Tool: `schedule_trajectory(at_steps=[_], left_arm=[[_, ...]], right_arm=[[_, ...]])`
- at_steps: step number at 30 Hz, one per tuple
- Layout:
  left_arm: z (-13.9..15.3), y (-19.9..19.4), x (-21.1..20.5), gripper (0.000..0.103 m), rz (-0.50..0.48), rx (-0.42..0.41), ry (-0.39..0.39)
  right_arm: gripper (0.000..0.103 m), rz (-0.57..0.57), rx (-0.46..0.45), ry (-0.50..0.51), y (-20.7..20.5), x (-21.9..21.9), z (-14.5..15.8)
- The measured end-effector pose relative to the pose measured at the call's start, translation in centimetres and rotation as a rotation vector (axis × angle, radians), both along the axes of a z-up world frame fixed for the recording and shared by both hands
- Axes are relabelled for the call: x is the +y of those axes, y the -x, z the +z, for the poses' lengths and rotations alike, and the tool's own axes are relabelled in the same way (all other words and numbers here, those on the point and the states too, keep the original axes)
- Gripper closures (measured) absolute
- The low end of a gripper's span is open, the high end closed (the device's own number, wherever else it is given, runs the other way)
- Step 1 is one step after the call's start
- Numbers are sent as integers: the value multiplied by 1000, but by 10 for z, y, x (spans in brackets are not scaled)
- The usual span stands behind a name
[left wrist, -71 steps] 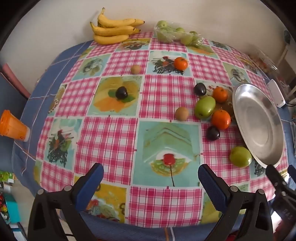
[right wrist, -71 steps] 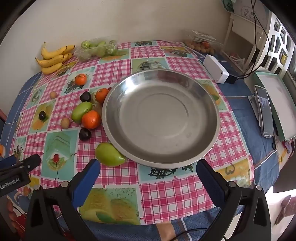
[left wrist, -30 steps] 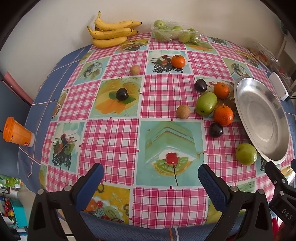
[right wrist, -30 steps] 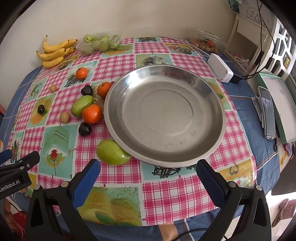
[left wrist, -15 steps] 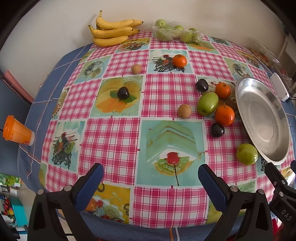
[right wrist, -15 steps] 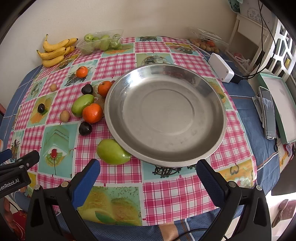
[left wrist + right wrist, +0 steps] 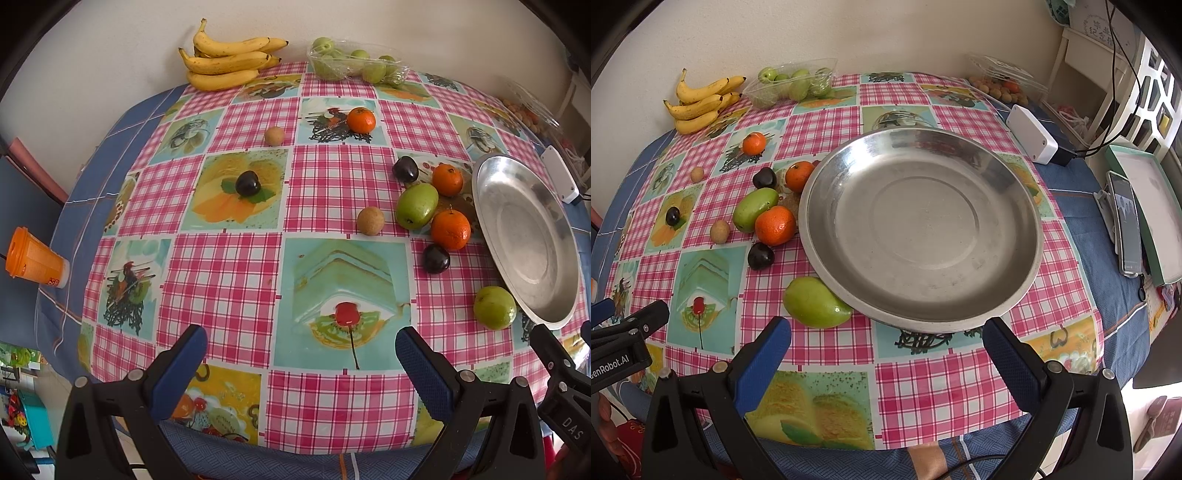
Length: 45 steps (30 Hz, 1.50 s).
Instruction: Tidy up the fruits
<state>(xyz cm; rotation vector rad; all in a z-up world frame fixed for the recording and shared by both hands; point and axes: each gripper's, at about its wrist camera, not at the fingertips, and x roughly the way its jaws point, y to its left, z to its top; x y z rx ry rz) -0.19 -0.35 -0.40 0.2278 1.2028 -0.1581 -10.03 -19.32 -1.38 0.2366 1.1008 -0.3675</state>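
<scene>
nothing's been picked yet, so it's judged to be the approach step. both the left gripper (image 7: 299,354) and right gripper (image 7: 886,341) are held with jaws wide open over the bench's near edge. the round steel dish (image 7: 1015,184) sits empty, fruit loose beside it. the big green mango (image 7: 814,302) touching its rim probably gets grabbed first by the right.

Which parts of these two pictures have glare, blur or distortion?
Left wrist view: strong fisheye bending, black corners, sharp focus on the oranges. Right wrist view: soft glare on the steel plate, window overexposure at right, table edge curved.
</scene>
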Motion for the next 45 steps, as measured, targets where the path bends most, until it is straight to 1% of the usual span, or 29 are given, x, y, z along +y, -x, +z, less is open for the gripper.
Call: schedule_trajectory(at_steps=[24,27,31,35,37,39,43,45], left_arm=[[-2,2,3,0,1,1,4],[-2,1,3,0,0,5,23],[0,-5,6,0,37,1,76],[1,-13,11,0,77,-2,120],[-1,-17,11,0,89,-5,120],[-3,-20,11,0,92,1,124],[-12,-25,5,0,70,44,126],[-14,-26,3,0,60,50,108]], right_arm=[[0,-1,1,0,-1,0,0],[0,3,5,-3,-2,1,-2],[0,23,-3,-67,-8,7,-9],[0,3,5,-138,-16,10,-16],[0,-21,12,-185,-21,8,-20],[0,-44,15,-211,-23,7,-23],[0,-80,21,-228,-29,6,-27],[0,-85,28,-202,-32,9,-27]])
